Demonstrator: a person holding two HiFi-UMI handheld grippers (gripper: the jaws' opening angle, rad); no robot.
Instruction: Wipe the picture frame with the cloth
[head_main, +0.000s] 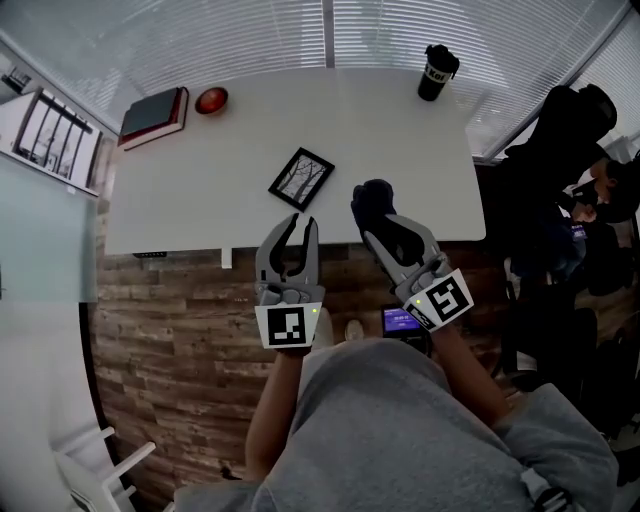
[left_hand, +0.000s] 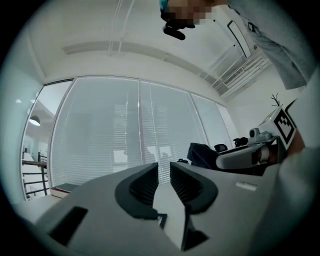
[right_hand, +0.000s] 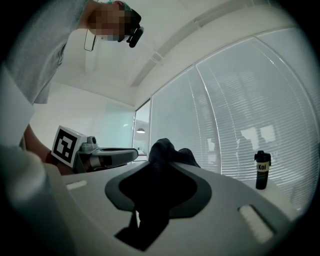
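The picture frame (head_main: 301, 178) lies flat on the white table (head_main: 420, 180), turned cornerwise. Its long sides run lower-left to upper-right in the head view.

The left gripper (head_main: 301, 225) is closer, with its tips just short of the frame's near corner. Its jaws are down to a narrow slit with nothing in them.

The right gripper (head_main: 383, 222) is clamped on the dark cloth (head_main: 372, 197), which sits just right of the frame. So the wipe looks like a short sweep to the left.

Annoying bits: height above the table is anyone's guess from overhead. In the right gripper view the cloth fills the jaws and blocks the frame completely, and in the left gripper view only a dark sliver low between the jaws might be it.
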